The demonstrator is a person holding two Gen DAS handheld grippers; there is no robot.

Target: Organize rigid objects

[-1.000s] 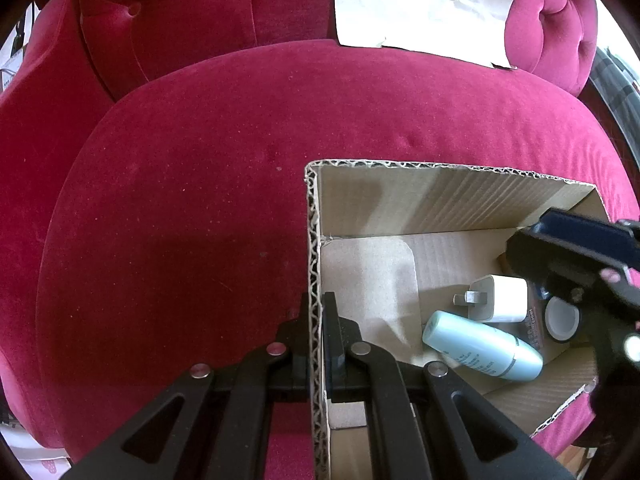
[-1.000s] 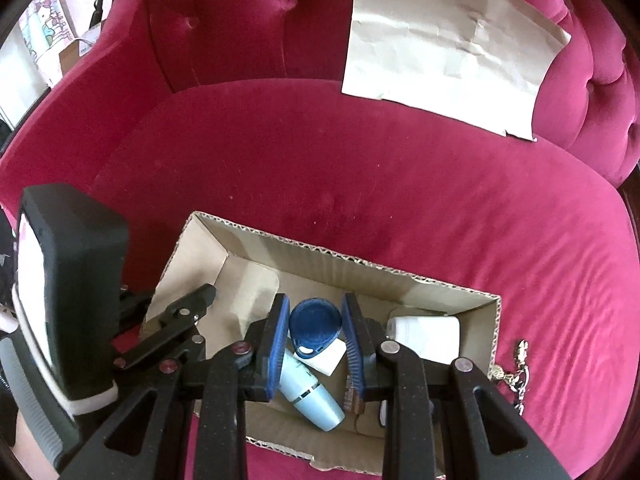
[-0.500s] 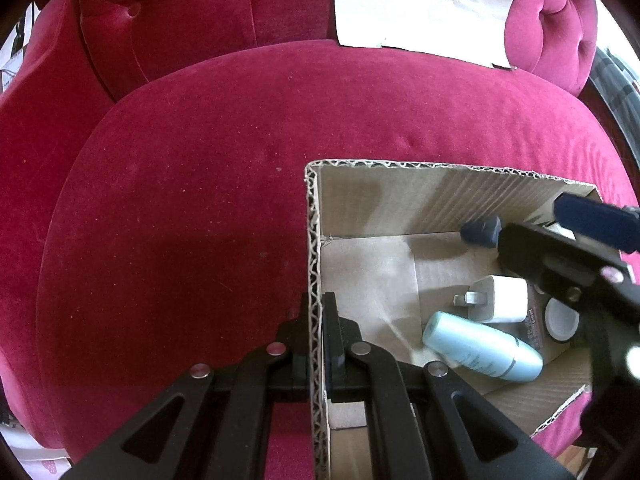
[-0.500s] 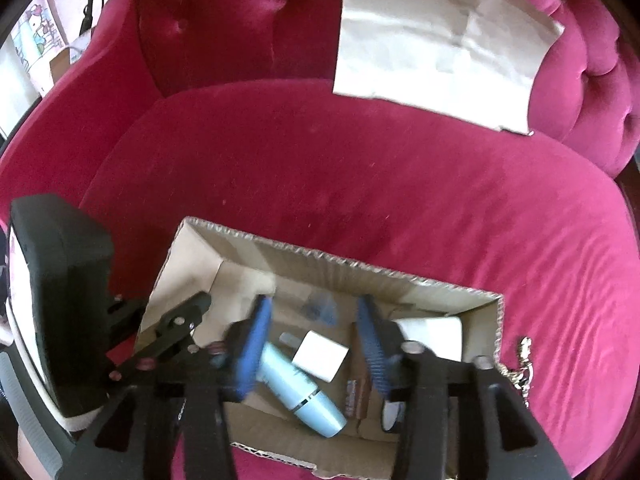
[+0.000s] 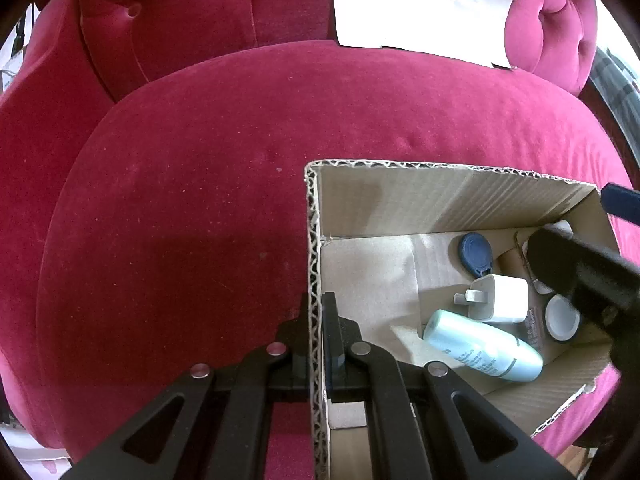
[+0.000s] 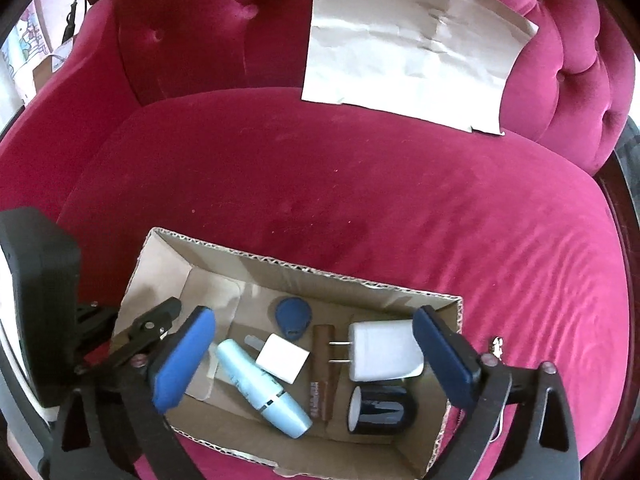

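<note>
The right tool [image 6: 316,356] is seen over the open box [image 6: 304,270], its jaws opening wide with nothing pressed between the blue pads [image 6: 182,364]; in the left view only part of one dark finger and a blue pad are caught at the frame's right edge. The left tool [image 5: 318,332] is clamped shut on the box's left wall [image 5: 314,280], the corrugated edge running between its fingers. The box is set on a red velvet sofa [image 6: 360,184], with a creased sheet of card [image 6: 412,52] leaned on the backrest.

On the box floor a blue fob [image 6: 293,318] is lying flat near the far wall. Beside it are a small white plug [image 6: 282,358], a pale blue bottle [image 6: 264,388], a brown stick [image 6: 322,372] with print too small to be read, a larger white plug [image 6: 384,350] and a dark jar [image 6: 378,410]. The jar's far side is partly hidden by the larger plug. A small metal trinket [image 6: 496,346] is glimpsed outside the box's right wall, too small to be identified.

A second ago the fob was held between the right pads above the box; it has since been let go and the jaws have spread. The left grip is unchanged.
</note>
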